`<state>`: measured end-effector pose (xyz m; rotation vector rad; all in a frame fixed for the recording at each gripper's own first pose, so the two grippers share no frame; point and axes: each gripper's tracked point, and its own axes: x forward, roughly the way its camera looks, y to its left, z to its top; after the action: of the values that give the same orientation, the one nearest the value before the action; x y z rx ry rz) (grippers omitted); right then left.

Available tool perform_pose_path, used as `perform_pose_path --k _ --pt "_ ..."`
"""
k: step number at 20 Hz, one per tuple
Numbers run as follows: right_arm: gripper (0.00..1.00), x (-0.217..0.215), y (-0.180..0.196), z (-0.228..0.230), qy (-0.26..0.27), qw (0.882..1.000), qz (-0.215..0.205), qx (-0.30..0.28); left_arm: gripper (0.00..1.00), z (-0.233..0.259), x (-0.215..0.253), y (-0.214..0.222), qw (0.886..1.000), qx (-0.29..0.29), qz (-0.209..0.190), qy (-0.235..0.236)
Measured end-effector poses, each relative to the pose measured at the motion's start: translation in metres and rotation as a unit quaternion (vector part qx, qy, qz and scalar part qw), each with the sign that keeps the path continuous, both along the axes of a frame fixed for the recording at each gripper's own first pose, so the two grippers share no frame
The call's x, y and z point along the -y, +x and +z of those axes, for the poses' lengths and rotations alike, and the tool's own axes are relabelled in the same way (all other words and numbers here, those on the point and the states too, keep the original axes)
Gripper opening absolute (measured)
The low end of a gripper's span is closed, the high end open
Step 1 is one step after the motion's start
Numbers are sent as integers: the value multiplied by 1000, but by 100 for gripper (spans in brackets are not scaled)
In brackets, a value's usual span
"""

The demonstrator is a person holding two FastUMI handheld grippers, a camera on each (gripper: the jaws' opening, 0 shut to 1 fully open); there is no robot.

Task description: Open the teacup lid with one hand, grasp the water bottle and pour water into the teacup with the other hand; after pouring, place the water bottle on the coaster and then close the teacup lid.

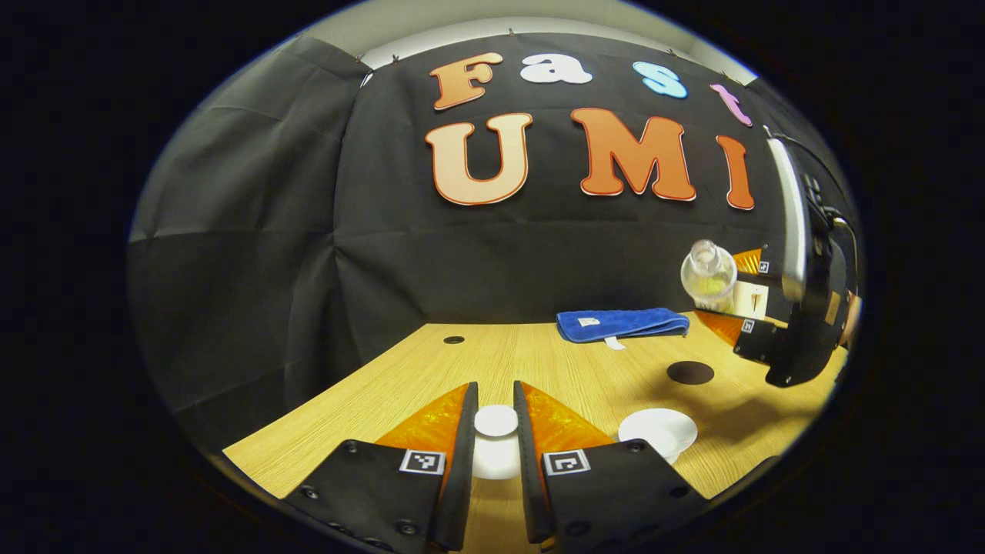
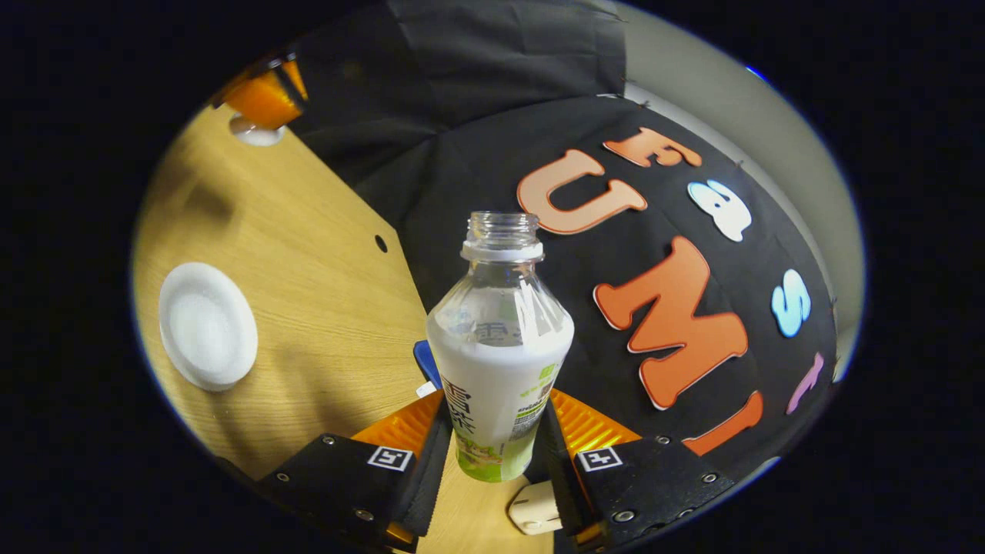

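Observation:
My left gripper [image 1: 495, 391] is shut on the knob of the white teacup lid [image 1: 496, 431], holding it off to the left of the cup. The open white teacup [image 1: 658, 431] stands on the wooden table to the right of it, and from above it appears as a white disc [image 2: 208, 325]. My right gripper [image 2: 496, 400] is shut on the labelled body of a clear, uncapped water bottle [image 2: 500, 346]. In the left gripper view that bottle [image 1: 708, 277] hangs tilted in the air, above and beyond the cup. A dark round coaster [image 1: 690, 372] lies behind the cup.
A folded blue cloth [image 1: 622, 323] lies at the back of the table [image 1: 539, 362] against the black wall. A small hole [image 1: 454, 339] marks the tabletop at the back left. The left gripper [image 2: 262, 100] with the lid [image 2: 258, 137] sits near the table's far edge.

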<state>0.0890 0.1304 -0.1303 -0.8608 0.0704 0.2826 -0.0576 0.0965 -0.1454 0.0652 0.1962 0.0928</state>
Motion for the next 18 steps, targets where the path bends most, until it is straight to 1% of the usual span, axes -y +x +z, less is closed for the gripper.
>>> perform_pose_path --k 2,4,8,9,10,11,14,15,18 --pt "63 12 9 4 61 998 -19 -18 32 5 4 2 1000 5 -3 -1" --pt "63 23 17 7 112 993 -37 -28 32 8 10 3 1000 11 -8 -3" --pt "63 43 34 3 183 978 -76 -57 32 16 18 5 1000 24 -14 -6" --pt "65 48 38 1 205 973 -79 -69 31 17 20 5 1000 25 -16 -7" --pt "63 51 41 0 229 967 -82 -81 31 19 20 5 999 28 -16 -7" --pt "63 56 44 -2 254 959 -86 -94 32 20 22 5 999 27 -17 -7" --pt "63 67 48 -19 322 930 -107 -141 32 20 21 5 999 31 -12 -7" --pt "63 67 52 -25 335 922 -113 -157 31 21 21 5 999 31 -11 -7" --pt "63 66 54 -39 369 902 -123 -187 32 16 22 4 1000 26 -9 -9"
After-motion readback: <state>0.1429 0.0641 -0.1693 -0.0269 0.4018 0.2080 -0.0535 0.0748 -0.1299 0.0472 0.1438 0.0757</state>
